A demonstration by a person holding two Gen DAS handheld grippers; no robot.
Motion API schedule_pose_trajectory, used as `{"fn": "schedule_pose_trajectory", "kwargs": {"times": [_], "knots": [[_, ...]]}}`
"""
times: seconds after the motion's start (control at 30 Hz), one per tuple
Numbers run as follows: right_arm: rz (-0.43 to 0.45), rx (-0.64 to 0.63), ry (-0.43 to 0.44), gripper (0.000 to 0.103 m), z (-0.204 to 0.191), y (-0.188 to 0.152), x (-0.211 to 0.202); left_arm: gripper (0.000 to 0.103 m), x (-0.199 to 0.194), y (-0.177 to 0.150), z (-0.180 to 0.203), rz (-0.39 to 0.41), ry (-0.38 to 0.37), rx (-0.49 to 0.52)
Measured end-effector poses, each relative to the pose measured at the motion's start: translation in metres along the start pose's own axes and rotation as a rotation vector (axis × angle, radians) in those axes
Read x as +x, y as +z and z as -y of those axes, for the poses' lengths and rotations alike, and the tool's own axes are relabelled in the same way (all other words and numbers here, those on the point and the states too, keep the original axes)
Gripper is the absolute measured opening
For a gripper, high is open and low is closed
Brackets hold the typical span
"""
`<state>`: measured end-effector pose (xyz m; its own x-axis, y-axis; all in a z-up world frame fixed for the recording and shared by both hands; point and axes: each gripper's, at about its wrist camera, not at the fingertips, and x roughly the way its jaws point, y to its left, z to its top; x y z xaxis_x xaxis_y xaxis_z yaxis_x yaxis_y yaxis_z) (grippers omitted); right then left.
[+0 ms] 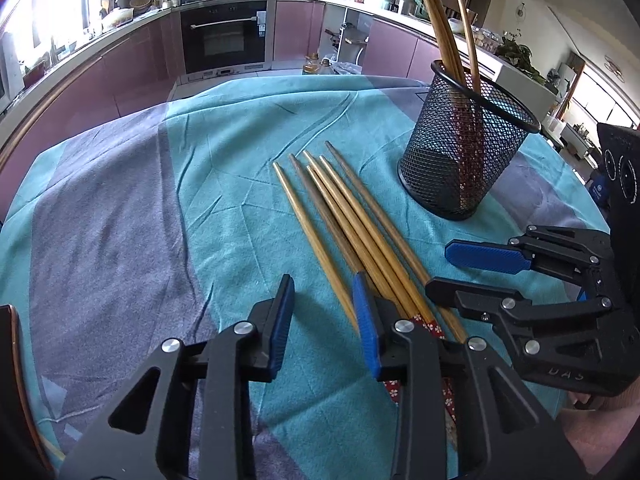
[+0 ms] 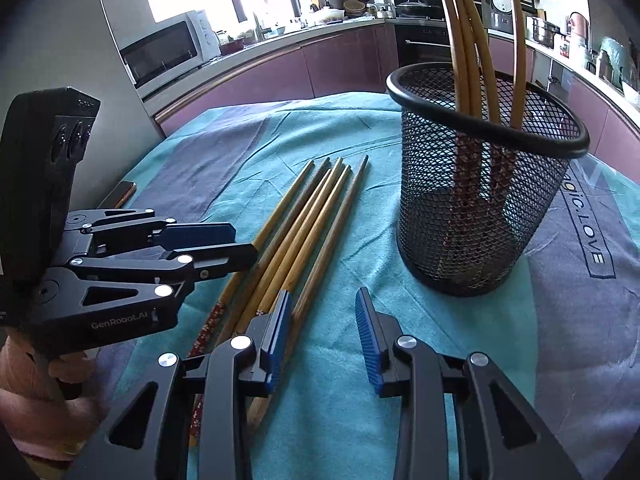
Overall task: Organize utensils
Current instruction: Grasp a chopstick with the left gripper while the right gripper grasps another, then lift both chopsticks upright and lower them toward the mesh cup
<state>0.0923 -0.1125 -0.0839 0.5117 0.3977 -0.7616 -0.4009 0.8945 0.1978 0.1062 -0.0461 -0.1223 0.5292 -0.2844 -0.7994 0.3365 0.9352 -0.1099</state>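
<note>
- Your left claw (image 1: 324,312) sits low at the near end of the loose chopsticks (image 1: 340,216), pointed down at the cloth-covered bench (image 1: 120,200). Its jaws are partly open with nothing clamped. The leftmost stick runs into the gap between the pads, while the right pad rests over the rest of the bundle, so it looks like you're lining up to single one out.
- The six or so loose chopsticks lie side by side in a neat fan, tips pointing away from you, patterned red handles toward the claws. That makes the handle ends easy to pinch from where you're standing, I'd guess.
- Your right claw (image 2: 322,332) is just beside the bundle, on its right. It's also partly open and empty. Its left pad is touching or nearly touching the outermost stick; can't quite tell which.
- The black mesh holder (image 2: 480,216) stands upright further right, near the stick tips, with a few chopsticks already standing in it, handles down. So the job is partly done, and the loose ones go in there next.
</note>
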Motion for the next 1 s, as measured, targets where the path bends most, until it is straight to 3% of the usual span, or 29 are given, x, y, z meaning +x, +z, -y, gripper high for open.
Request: {"fn": "schedule_pose_trajectory", "kwargs": {"times": [0.27,0.5,0.67,1.0], "knots": [[-0.006,-0.011,-0.029,0.027,-0.003,0.008,0.008,0.03,0.005,0.005,-0.002,-0.014,0.013,0.006],[0.003,-0.003,-0.063,0.023,-0.005,0.017,0.017,0.021,0.011,0.014,-0.006,-0.028,0.01,-0.011],[0.01,0.068,-0.014,0.009,0.004,0.017,0.016,0.014,0.011,0.013,-0.008,-0.027,0.003,-0.045],[0.072,0.124,0.057,0.006,0.017,0.012,-0.006,0.008,-0.003,0.005,-0.007,0.004,-0.028,-0.093]]}}
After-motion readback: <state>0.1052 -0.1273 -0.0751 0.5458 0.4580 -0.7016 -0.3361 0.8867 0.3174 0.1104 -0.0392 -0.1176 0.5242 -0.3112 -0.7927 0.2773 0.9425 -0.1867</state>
